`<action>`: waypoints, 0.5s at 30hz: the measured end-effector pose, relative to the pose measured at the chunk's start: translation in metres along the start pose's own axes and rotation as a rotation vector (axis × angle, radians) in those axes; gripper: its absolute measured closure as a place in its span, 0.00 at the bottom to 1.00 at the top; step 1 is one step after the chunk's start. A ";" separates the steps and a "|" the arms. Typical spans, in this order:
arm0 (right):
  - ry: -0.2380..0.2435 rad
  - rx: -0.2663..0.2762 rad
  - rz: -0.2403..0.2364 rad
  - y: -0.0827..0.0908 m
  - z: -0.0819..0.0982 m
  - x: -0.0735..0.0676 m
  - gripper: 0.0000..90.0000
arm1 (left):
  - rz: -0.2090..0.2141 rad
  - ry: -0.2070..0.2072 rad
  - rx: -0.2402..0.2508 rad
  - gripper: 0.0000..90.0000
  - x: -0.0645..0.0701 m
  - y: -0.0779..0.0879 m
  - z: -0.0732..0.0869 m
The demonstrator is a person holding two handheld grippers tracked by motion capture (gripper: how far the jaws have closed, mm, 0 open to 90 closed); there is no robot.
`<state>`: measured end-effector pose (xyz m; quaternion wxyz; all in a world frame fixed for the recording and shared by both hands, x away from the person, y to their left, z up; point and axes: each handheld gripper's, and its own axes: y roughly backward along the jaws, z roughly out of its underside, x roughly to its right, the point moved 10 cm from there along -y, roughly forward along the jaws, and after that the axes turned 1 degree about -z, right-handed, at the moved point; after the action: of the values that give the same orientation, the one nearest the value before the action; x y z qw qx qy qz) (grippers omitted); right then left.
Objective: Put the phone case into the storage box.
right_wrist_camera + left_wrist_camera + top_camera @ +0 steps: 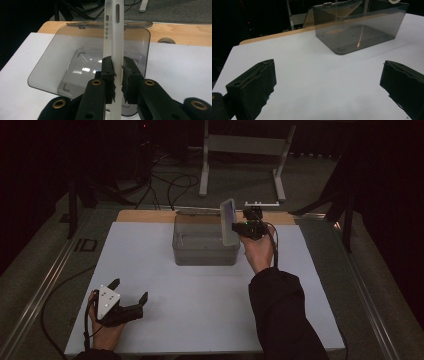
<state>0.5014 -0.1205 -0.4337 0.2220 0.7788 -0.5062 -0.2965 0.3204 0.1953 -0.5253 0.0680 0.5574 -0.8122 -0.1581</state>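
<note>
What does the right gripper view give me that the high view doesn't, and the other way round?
Right gripper view: the phone case's side cutouts, and the right claw shut on its edge, above the box. High view: the left claw open, resting on the white mat near the person, and the floor stand behind. Both: the case held over the smoky clear box.

My worktop (pixel 200 320) is lying under a white sheet, with a strip of bare wood (pixel 145 216) showing along its far edge. A smoky clear plastic box (pixel 205 251) is sitting directly on the sheet toward the far side, near the middle.
</note>
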 end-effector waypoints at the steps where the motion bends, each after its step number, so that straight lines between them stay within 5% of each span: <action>1: 0.000 -0.001 0.003 -0.001 0.000 0.001 0.90 | 0.000 -0.001 -0.001 0.01 0.000 0.000 0.000; 15: -0.010 -0.016 0.030 -0.008 0.001 0.008 0.90 | 0.001 -0.002 -0.002 0.01 0.000 0.000 0.000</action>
<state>0.5082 -0.1246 -0.4415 0.2301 0.7678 -0.5165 -0.3013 0.3205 0.1948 -0.5257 0.0679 0.5569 -0.8123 -0.1595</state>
